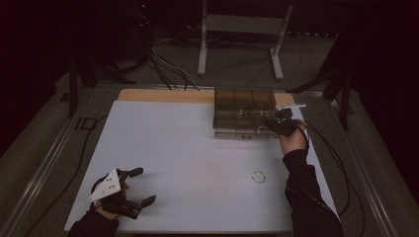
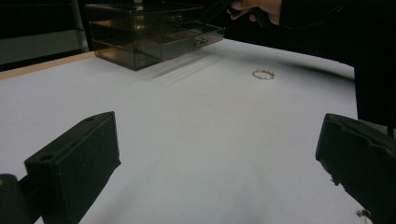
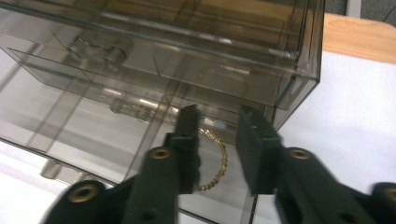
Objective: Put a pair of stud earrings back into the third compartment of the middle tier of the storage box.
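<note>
My right gripper (image 3: 217, 140) hangs over the organiser's (image 3: 299, 79) open drawer, jaws slightly parted around nothing, a gold chain (image 3: 219, 163) lying limp just below. It's light, floppy, slippery: I'd pinch one strand. Left gripper (image 1: 141, 186) idles, spread wide.

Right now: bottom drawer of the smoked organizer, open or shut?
Open. The bottom drawer juts forward past the organizer front, and the right gripper hangs over its tray, where a gold bracelet lies.
</note>
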Demonstrator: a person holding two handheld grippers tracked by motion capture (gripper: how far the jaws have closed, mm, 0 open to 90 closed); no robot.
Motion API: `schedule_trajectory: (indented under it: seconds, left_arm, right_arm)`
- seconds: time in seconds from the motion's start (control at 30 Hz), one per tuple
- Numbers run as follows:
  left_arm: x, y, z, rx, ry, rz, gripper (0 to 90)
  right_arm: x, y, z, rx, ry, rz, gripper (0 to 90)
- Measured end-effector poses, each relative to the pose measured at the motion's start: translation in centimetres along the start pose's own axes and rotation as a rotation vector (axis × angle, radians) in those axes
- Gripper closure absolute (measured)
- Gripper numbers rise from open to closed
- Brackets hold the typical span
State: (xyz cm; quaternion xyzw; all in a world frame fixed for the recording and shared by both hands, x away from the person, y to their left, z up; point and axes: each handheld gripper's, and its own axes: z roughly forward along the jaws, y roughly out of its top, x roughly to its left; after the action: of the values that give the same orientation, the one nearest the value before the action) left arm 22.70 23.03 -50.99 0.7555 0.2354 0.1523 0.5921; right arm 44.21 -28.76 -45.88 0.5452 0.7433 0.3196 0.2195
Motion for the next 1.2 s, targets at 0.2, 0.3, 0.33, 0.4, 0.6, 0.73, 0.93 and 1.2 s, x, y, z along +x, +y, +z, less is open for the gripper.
schedule_trajectory:
  seconds: [0.2,0.3,0.33,0.4,0.6,0.73,0.93,1.2]
  left_arm:
    - [0.0,0.0,0.0,0.001,-0.001,0.004,0.6]
    - [0.0,0.0,0.0,-0.001,-0.001,0.003,0.6]
    - [0.0,0.0,0.0,0.0,-0.001,0.003,0.6]
    - [0.0,0.0,0.0,-0.001,-0.001,0.003,0.6]
    - [0.0,0.0,0.0,-0.002,-0.002,0.003,0.6]
    - [0.0,0.0,0.0,-0.002,-0.001,0.001,0.6]
    - [0.0,0.1,0.0,-0.004,-0.003,0.001,0.6]
    - [0.0,0.1,-0.1,-0.013,-0.006,-0.001,0.6]
  right_arm:
    - [0.6,0.3,-1.2,-0.046,0.035,-0.011,46.1]
    - [0.9,0.3,-1.8,-0.063,0.054,-0.014,34.3]
    - [1.0,0.3,-2.0,-0.066,0.063,-0.016,31.1]
    - [1.2,0.2,-2.5,-0.069,0.087,-0.02,23.9]
    - [2.0,-0.5,-3.5,-0.077,0.149,-0.032,13.7]
    - [2.7,-1.2,-4.5,-0.091,0.165,-0.052,12.9]
    - [3.5,-2.3,-5.9,-0.09,0.161,-0.086,13.2]
    - [4.5,-4.6,-7.1,-0.103,0.181,-0.084,14.2]
